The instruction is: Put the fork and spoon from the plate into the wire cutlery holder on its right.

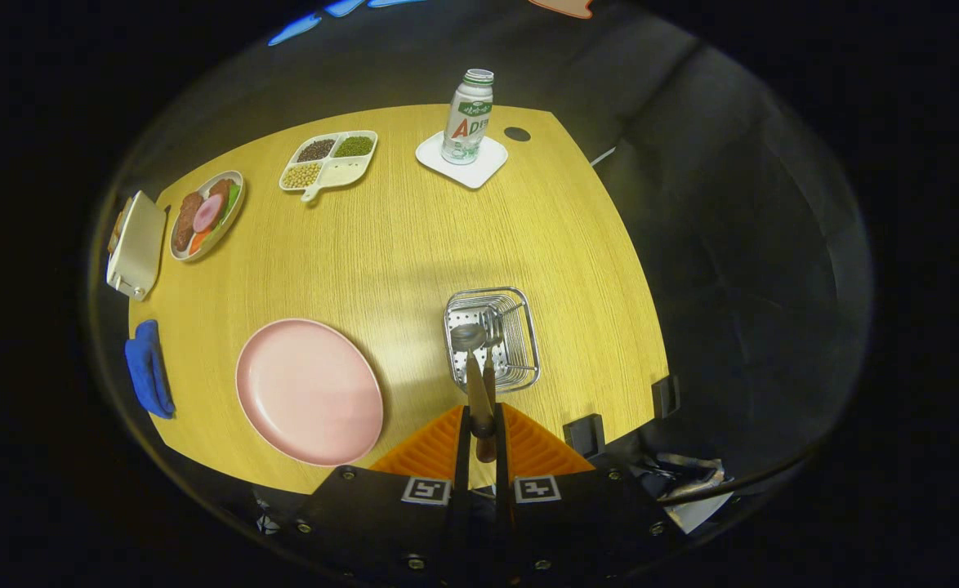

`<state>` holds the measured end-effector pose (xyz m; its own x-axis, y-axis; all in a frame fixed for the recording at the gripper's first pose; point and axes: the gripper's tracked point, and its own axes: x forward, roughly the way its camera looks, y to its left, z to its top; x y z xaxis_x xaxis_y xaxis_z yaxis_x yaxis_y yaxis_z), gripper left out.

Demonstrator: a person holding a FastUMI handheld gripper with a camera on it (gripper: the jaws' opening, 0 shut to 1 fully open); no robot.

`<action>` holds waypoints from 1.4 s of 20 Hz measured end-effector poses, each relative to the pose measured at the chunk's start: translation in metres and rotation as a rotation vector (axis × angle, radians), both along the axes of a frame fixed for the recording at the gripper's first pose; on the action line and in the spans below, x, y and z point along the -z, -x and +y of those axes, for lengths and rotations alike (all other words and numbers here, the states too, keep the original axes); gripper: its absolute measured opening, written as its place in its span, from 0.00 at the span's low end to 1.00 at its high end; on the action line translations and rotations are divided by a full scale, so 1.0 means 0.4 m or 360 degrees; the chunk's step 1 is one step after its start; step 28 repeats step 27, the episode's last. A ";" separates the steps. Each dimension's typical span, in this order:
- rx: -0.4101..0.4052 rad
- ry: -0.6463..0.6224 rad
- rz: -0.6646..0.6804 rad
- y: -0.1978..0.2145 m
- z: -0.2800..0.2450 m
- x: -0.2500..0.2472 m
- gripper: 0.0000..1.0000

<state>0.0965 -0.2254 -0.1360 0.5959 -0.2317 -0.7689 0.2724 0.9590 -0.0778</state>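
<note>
My gripper [479, 420] is shut on the wooden handles of a spoon [470, 336] and a fork [492, 331], held together between its fingers. Their metal heads hang just ahead of the fingers, over the open top of the wire cutlery holder [522, 359]. I cannot tell whether the heads touch the holder. The pink plate [308, 390] lies bare on the wooden table, to the left of the holder and the fingers.
Far across the table stand a bottle [468, 116] on a white coaster [461, 161], a divided dish of beans [328, 162], a plate of food [206, 214] and a white box [136, 243]. A blue cloth [149, 369] lies at the left table edge. Two black clamps [584, 433] grip the near right edge.
</note>
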 end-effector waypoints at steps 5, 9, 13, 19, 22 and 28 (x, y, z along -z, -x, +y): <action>0.0020 0.0033 -0.0216 -0.008 -0.002 -0.063 0.30; 0.0011 0.0128 -0.0544 -0.016 0.006 -0.167 0.30; -0.0010 0.0230 -0.0969 0.002 0.039 -0.318 0.30; -0.0045 0.0330 -0.1610 0.086 0.118 -0.564 0.30; -0.0056 0.0316 -0.1826 0.141 0.160 -0.652 0.30; -0.0145 0.0293 -0.2071 0.207 0.248 -0.712 0.30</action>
